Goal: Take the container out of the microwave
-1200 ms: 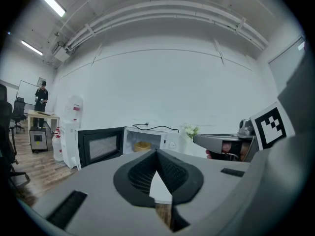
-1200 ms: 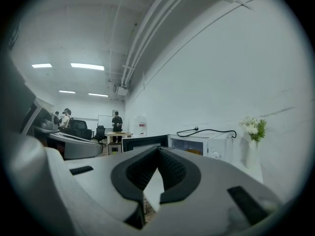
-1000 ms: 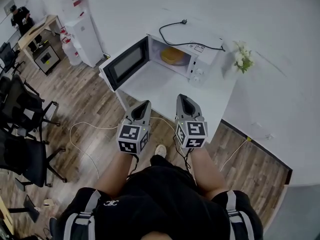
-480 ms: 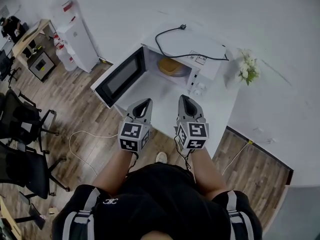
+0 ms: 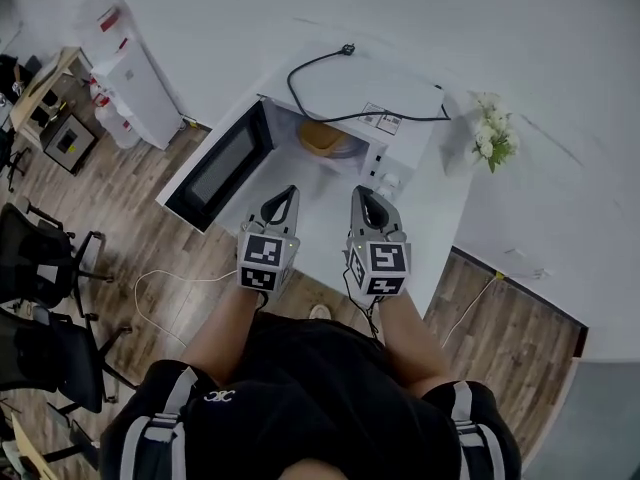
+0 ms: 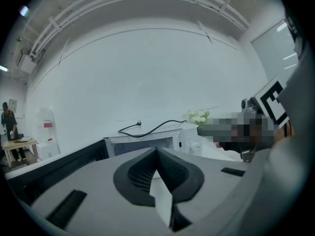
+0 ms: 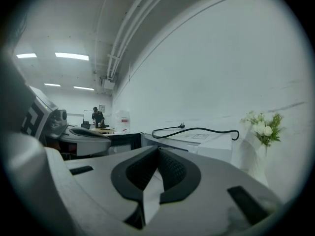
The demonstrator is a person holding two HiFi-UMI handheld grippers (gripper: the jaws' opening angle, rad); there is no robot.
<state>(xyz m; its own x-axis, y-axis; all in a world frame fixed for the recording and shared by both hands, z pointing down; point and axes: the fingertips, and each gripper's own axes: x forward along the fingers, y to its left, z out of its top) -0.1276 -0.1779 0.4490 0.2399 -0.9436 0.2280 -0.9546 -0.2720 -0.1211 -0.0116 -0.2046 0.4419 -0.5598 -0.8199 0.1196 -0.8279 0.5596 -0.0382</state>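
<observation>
A white microwave [image 5: 370,108] stands on a white table [image 5: 440,208], its dark door [image 5: 215,163] swung open to the left. Inside it sits a yellowish container [image 5: 322,138]. My left gripper [image 5: 284,194] and right gripper [image 5: 362,194] hover side by side over the table's near part, both pointing toward the microwave's opening and a short way from it. Both are shut, tips together, with nothing held. In the left gripper view the left gripper [image 6: 156,150] faces the microwave [image 6: 147,142]. The right gripper [image 7: 157,148] in its own view points at the microwave [image 7: 197,144].
A black power cord [image 5: 350,78] lies loose on top of the microwave. A vase of white flowers [image 5: 492,130] stands on the table to the right. Left on the wooden floor are a water dispenser [image 5: 125,63], office chairs [image 5: 45,258] and a white cable [image 5: 160,288].
Both grippers have moved forward toward the microwave, staying shut. The microwave and its open door now lie closer to them in the head view.
</observation>
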